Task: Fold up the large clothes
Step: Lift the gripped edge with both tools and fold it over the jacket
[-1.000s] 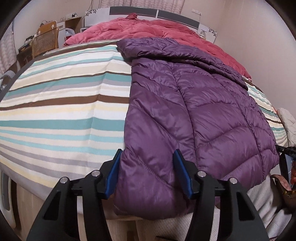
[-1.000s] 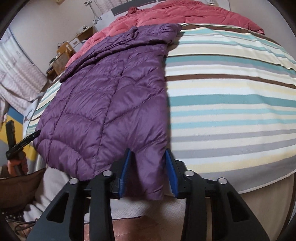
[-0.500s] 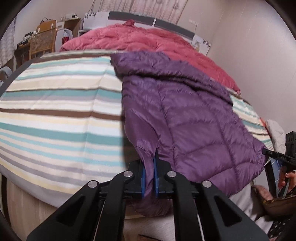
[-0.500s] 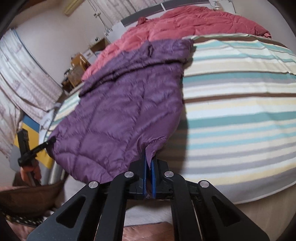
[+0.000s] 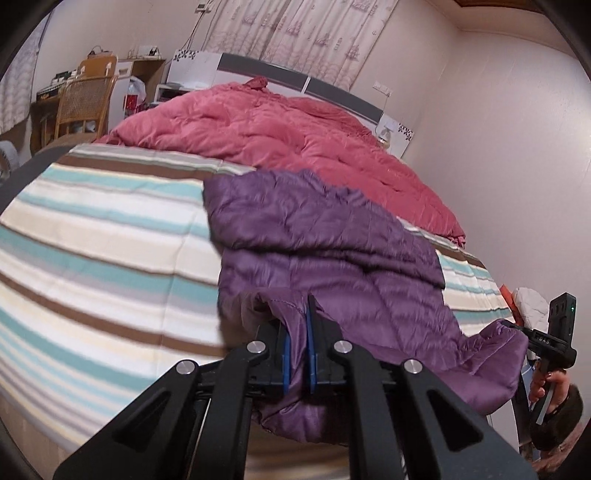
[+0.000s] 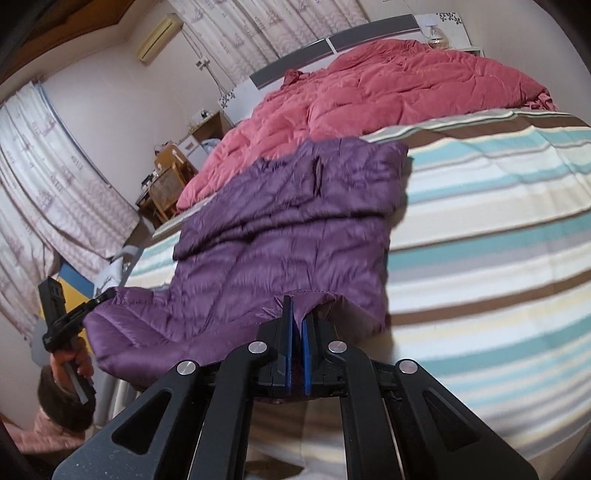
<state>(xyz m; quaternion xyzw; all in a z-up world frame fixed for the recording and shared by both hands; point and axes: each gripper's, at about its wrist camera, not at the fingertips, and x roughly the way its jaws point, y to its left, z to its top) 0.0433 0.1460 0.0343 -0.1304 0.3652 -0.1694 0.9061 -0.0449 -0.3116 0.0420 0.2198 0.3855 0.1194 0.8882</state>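
Purple quilted jacket (image 5: 332,266) lies on the striped bed (image 5: 92,258); from the left wrist view, the left gripper (image 5: 298,332) has its fingers pinching one hem corner, raised off the bed, probably to start a fold. From the right wrist view, the right gripper (image 6: 296,325) pinches the other corner, though blur hides how much cloth it has.

A home bedroom: bed (image 5: 110,236) with headboard (image 5: 266,72); pink duvet (image 5: 295,140); curtains (image 5: 306,33).
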